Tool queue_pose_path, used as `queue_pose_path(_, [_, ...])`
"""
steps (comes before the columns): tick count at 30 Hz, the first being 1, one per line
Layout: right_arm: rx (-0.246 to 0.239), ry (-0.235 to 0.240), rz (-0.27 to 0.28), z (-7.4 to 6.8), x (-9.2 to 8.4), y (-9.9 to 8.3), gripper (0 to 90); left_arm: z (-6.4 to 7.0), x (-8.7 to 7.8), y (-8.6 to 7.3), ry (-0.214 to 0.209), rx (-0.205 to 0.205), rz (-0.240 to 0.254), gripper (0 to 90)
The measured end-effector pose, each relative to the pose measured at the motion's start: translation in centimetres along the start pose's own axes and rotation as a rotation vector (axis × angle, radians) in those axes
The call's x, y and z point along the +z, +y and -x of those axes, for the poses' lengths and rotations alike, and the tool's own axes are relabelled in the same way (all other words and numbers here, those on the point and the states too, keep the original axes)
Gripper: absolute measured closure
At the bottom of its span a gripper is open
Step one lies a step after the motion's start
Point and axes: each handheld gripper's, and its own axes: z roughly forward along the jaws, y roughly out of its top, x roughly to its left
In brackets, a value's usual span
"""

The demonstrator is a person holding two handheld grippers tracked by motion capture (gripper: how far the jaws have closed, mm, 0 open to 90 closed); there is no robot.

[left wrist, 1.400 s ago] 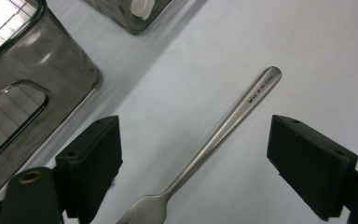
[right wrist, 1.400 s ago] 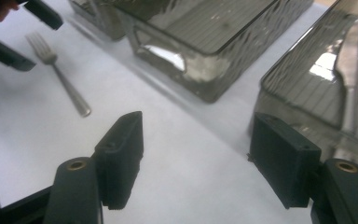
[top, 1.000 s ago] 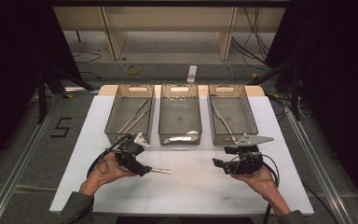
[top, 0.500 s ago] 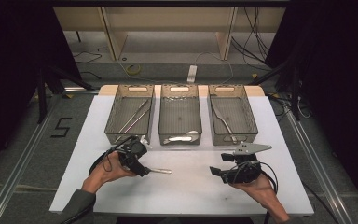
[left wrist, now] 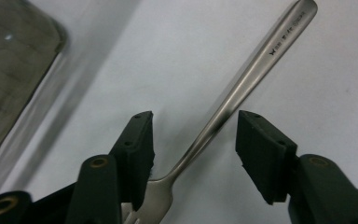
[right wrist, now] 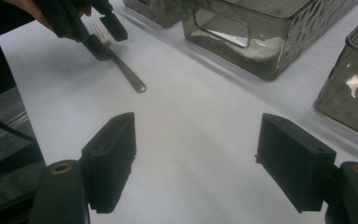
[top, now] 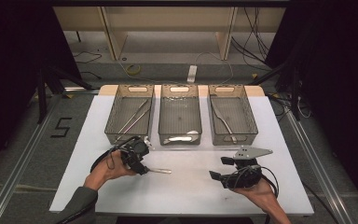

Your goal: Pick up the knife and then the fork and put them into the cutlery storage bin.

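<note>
Since a second ago the right gripper (top: 220, 169) has drawn back from the bins, jaws apart. Left gripper (left wrist: 193, 140), jaws apart, straddles a slim steel fork (left wrist: 242, 81) lying before the left bin (top: 129, 114), which holds long utensils.

Three bins are sitting side by side along the far part of the tabletop (top: 186, 186): left bin (top: 129, 114), middle bin (top: 180, 114), right bin (top: 231, 114). A fork (top: 158, 170) is lying on the tabletop before the left and middle bins.
</note>
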Motion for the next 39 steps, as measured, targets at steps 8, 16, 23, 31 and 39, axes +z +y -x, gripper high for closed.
queue_pose_path(8, [-0.002, 0.005, -0.008, -0.09, 0.09, -0.08, 28.8, 0.05, 0.42, 0.25, -0.026, 0.029, -0.028, 56.8])
queue_pose_path(16, [0.000, 0.002, -0.009, -0.04, 0.07, -0.08, 28.8, 0.29, 0.57, 0.40, -0.034, 0.052, -0.048, 61.1])
queue_pose_path(23, [0.000, 0.001, -0.008, -0.01, 0.05, -0.05, 28.9, 0.37, 0.56, 0.63, -0.038, 0.066, -0.071, 66.7])
queue_pose_path(31, [0.002, -0.001, -0.005, 0.05, -0.07, -0.02, 29.0, 0.53, 0.49, 0.74, -0.045, 0.095, -0.088, 73.7])
queue_pose_path(39, [0.003, -0.003, -0.005, 0.08, -0.07, -0.03, 29.1, 0.70, 0.52, 0.74, -0.055, 0.106, -0.089, 82.9])
